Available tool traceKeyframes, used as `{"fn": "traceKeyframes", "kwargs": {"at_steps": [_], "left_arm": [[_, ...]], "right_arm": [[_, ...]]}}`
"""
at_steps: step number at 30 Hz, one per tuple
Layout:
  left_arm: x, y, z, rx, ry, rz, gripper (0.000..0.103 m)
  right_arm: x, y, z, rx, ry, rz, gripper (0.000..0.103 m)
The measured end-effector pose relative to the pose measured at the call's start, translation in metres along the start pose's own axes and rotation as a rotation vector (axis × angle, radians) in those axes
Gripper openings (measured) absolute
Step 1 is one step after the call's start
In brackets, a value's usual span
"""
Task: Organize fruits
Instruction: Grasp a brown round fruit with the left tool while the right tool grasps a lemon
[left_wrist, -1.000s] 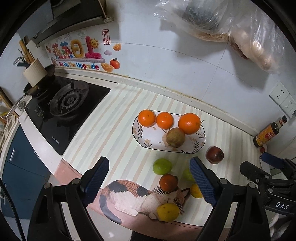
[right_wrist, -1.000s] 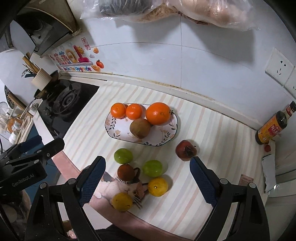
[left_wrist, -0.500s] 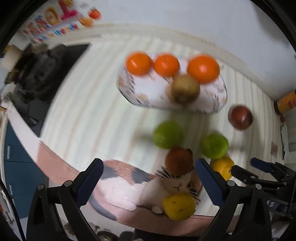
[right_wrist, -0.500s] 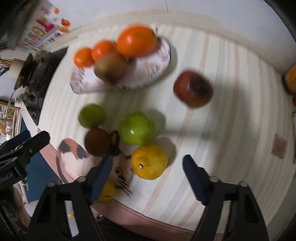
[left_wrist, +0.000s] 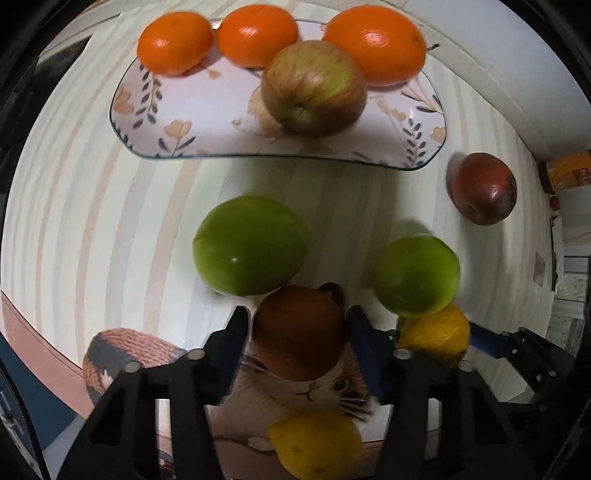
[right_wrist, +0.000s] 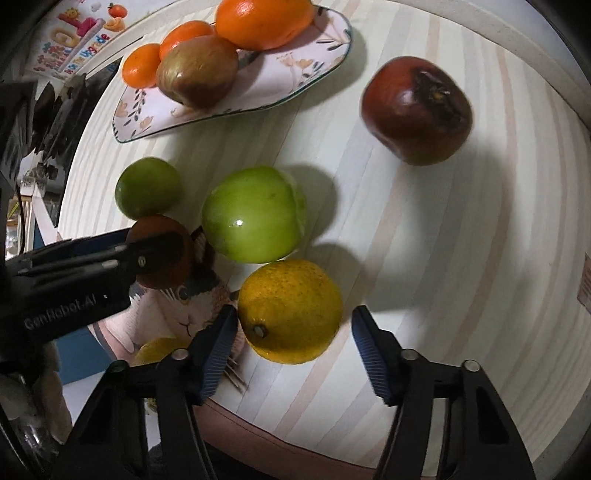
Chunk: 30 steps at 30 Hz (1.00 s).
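A flowered plate (left_wrist: 192, 110) holds three oranges (left_wrist: 375, 44) and an apple (left_wrist: 314, 88). Loose on the counter lie two green fruits (left_wrist: 251, 245) (left_wrist: 417, 275), a dark red fruit (left_wrist: 484, 188), a brown-red fruit (left_wrist: 299, 332) and two yellow citrus fruits (left_wrist: 436, 334) (left_wrist: 317, 446). My left gripper (left_wrist: 297, 334) straddles the brown-red fruit, its pads close on both sides; contact is unclear. My right gripper (right_wrist: 291, 332) is open around the yellow citrus (right_wrist: 290, 310), with a gap on its right side.
A striped mat with a cat picture (left_wrist: 325, 387) covers the counter up to its front edge. A sauce bottle (left_wrist: 569, 171) stands at the far right by the wall. The stove (right_wrist: 55, 122) lies left of the plate (right_wrist: 229, 96).
Both grippers have dropped low and forward to the loose fruits. The left jaws have narrowed around the brown-red fruit. The right jaws have come around the yellow citrus.
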<state>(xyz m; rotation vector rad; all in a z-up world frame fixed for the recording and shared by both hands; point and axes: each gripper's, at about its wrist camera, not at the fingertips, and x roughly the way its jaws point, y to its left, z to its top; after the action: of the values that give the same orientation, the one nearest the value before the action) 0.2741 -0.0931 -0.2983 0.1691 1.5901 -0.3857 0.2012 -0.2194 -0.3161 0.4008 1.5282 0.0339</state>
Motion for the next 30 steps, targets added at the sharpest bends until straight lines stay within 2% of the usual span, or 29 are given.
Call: {"fn": "traceKeyframes", "kwargs": {"at_steps": [10, 12, 15, 24, 28, 30], "left_arm": [[-0.014, 0.016, -0.031, 0.029, -0.001, 0.076, 0.051], [-0.007, 0.022, -0.033, 0.015, 0.024, 0.069, 0.053], [-0.007, 0.026, -0.032, -0.014, 0.013, 0.050, 0.054], [-0.012, 0.024, -0.019, -0.023, 0.013, 0.057, 0.051], [-0.037, 0.026, -0.023, -0.040, -0.008, 0.028, 0.051], [-0.060, 0.025, -0.019, -0.040, -0.043, 0.002, 0.051]], "right_arm": [[-0.001, 0.013, -0.011, -0.072, 0.017, -0.035, 0.061], [0.002, 0.013, -0.012, -0.062, 0.020, -0.029, 0.061], [0.004, 0.013, -0.015, -0.058, 0.017, -0.031, 0.061], [0.003, 0.019, -0.017, -0.082, 0.016, -0.050, 0.060], [-0.011, 0.029, -0.022, -0.086, -0.010, -0.022, 0.060], [-0.028, 0.033, -0.021, -0.086, -0.043, 0.001, 0.060]]}}
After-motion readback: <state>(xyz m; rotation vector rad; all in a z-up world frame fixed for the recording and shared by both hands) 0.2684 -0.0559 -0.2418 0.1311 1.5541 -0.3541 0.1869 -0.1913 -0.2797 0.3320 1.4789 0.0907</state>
